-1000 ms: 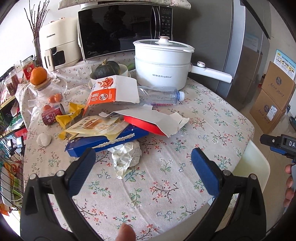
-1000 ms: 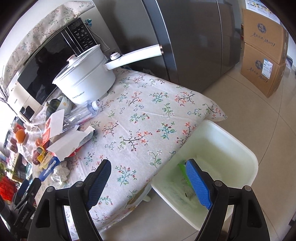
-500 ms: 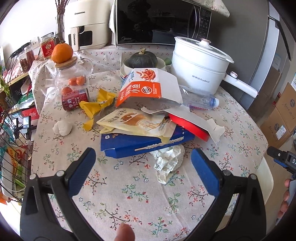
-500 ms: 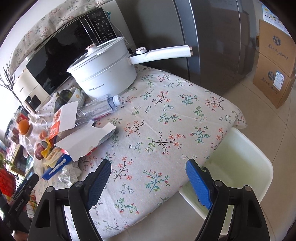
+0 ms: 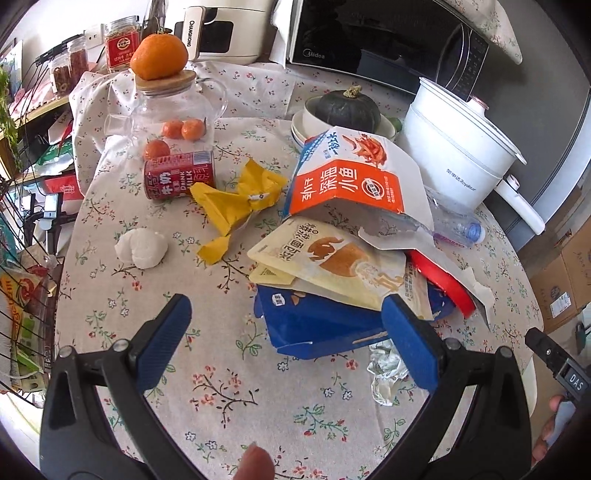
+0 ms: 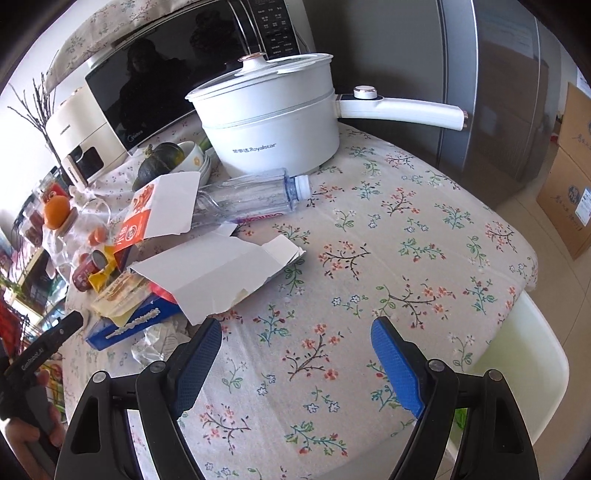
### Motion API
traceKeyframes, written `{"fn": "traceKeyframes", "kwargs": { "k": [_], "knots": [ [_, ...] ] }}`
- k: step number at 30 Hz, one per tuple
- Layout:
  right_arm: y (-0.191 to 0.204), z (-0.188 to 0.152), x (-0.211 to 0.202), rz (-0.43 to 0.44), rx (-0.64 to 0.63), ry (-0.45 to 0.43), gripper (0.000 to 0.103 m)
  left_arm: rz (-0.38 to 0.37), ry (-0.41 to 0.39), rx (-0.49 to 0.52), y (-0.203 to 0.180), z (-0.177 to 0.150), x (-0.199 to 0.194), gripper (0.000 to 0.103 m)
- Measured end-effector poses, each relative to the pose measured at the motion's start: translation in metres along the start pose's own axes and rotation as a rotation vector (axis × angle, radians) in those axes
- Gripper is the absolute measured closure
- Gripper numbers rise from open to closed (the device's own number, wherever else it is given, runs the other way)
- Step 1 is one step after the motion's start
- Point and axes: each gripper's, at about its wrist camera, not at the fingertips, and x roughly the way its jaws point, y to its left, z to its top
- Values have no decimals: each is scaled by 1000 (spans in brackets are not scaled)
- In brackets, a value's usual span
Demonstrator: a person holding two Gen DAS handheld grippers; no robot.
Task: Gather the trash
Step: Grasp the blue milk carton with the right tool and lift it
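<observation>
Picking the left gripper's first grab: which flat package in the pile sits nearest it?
The blue box, bottom of the pile, partly between the open left gripper fingers.

Black tool [image 5: 295, 332] arms, blue ribbed pads [image 5: 410, 343]

Domestic kitchen or dining corner. Evidenced by round table [image 5: 155, 373] under floral cloth, carrying microwave [image 5: 373, 40], cream air fryer [image 5: 225, 29], white electric pot [image 6: 273, 125] with long handle, and stacked bowls [image 5: 306, 125] holding a dark green squash [image 5: 347, 109]. Steel refrigerator [image 6: 491, 85] directly behind table. Spice jars [image 5: 122, 46] on side shelf. Cardboard boxes [image 6: 572, 177] stacked on tiled floor.
</observation>
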Motion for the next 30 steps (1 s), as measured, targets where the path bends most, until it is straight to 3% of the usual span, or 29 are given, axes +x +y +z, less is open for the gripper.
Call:
{"fn": "traceKeyframes", "kwargs": {
  "k": [5,13,18,23,27,30],
  "knots": [
    [28,2,17,3,-79,-9,18,-41,18,-42,10,8,16,2],
    [56,0,44,-25,-181,-15,19,-142,110,-187,27,12,50,25],
    [62,1,54,-47,-228,-28,20,-164,126,-257,35,13,62,37],
    [64,2,59,-41,-252,-31,32,-180,136,-290,41,14,72,49],
    [63,2,62,-29,-265,-24,51,-193,146,-328,48,14,77,65],
    [61,1,61,-28,-268,-20,58,-196,148,-341,50,15,77,80]
  ]
}}
